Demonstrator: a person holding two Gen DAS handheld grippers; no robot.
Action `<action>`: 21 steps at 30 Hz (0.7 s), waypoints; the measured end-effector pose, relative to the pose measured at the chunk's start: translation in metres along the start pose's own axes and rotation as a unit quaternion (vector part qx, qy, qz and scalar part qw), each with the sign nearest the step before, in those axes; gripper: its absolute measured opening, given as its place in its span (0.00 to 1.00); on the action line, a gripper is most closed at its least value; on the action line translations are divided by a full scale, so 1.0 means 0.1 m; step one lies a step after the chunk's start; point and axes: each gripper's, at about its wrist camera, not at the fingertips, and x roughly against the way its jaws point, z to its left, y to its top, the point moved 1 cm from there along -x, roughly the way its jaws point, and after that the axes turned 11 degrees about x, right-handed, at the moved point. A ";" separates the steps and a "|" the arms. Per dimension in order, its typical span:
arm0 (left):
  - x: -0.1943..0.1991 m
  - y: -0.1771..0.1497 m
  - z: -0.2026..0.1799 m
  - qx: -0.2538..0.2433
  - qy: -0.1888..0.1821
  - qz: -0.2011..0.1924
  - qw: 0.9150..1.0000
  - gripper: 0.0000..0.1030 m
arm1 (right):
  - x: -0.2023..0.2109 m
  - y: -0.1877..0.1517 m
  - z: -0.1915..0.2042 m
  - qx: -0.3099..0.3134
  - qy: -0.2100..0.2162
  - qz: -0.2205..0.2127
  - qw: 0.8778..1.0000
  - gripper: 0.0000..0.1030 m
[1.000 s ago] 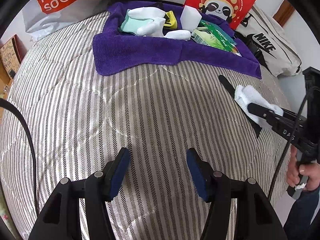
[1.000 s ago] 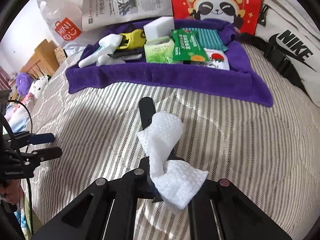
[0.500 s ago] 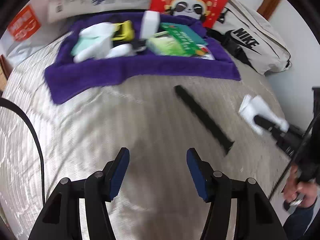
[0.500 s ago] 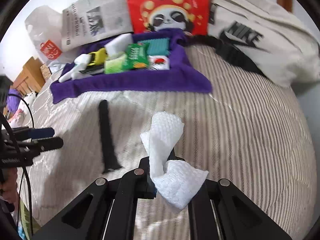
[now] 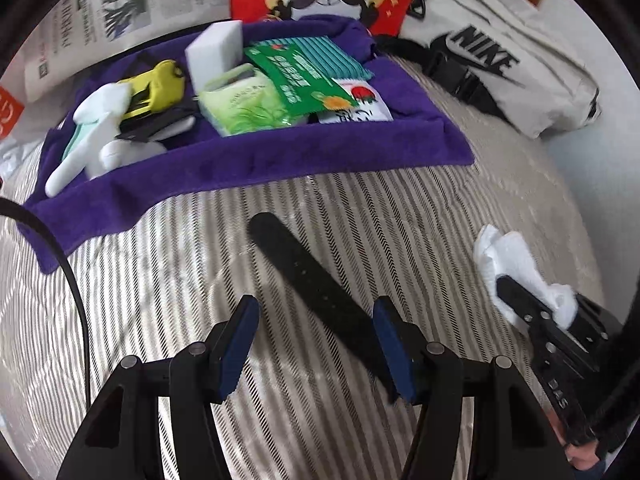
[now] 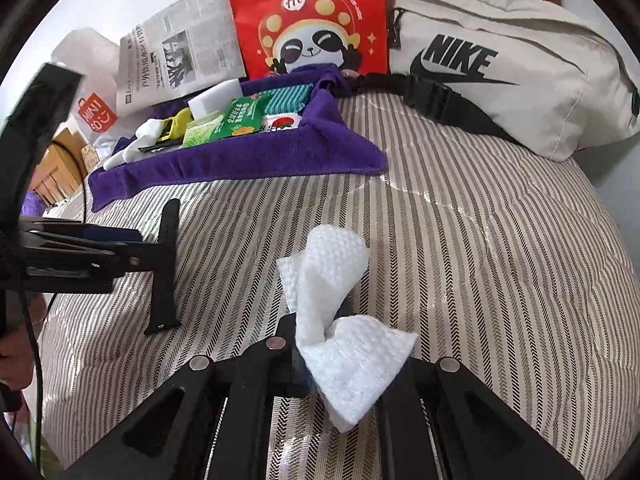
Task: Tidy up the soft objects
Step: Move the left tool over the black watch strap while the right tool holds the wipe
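Bed: striped quilt (image 5: 200,280) is the work surface; everything lies on it, clutter pushed to the far edge so the near part is free for handling
Bag: beige Nike bag (image 6: 500,64) lies at the far right, clear of the towel; looks parked, not part of the sort
Towel: purple towel (image 5: 280,160) spread at the far side with its edges turned up, so it works as a shallow tray; judged to be the collection spot
Towel contents: white sponge block (image 5: 216,54), green tissue pack (image 5: 240,106), white gloves (image 5: 96,136) already grouped on it, touching each other, so several soft items look sorted
Strap: black strap (image 5: 316,288) lies flat on the quilt, near the towel's front edge but apart from it; likely next pick
Left gripper: left gripper (image 5: 316,344) about half open, nothing held; jaws straddle the near end of the strap from above, pads not seen pressing it; placed so a close would catch it across its width
Right gripper: right gripper (image 6: 316,360) fully closed on the white wipe (image 6: 332,308), pinched at its middle so both ends flop free; held off to the right above the quilt, well apart from the towel, so not delivered yet
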 end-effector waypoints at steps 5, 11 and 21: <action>-0.10 -0.01 -0.19 -0.038 0.045 -0.014 0.998 0.63 | -0.01 0.01 -0.09 -0.021 0.023 -0.005 0.999 0.08; -0.07 -0.08 -0.10 -0.045 0.044 -0.030 0.998 0.72 | -0.01 0.02 0.07 0.015 -0.019 0.003 1.000 0.08; 0.13 -0.35 0.42 -0.047 0.036 -0.047 0.997 0.76 | -0.01 0.00 0.05 0.013 -0.017 0.003 1.000 0.09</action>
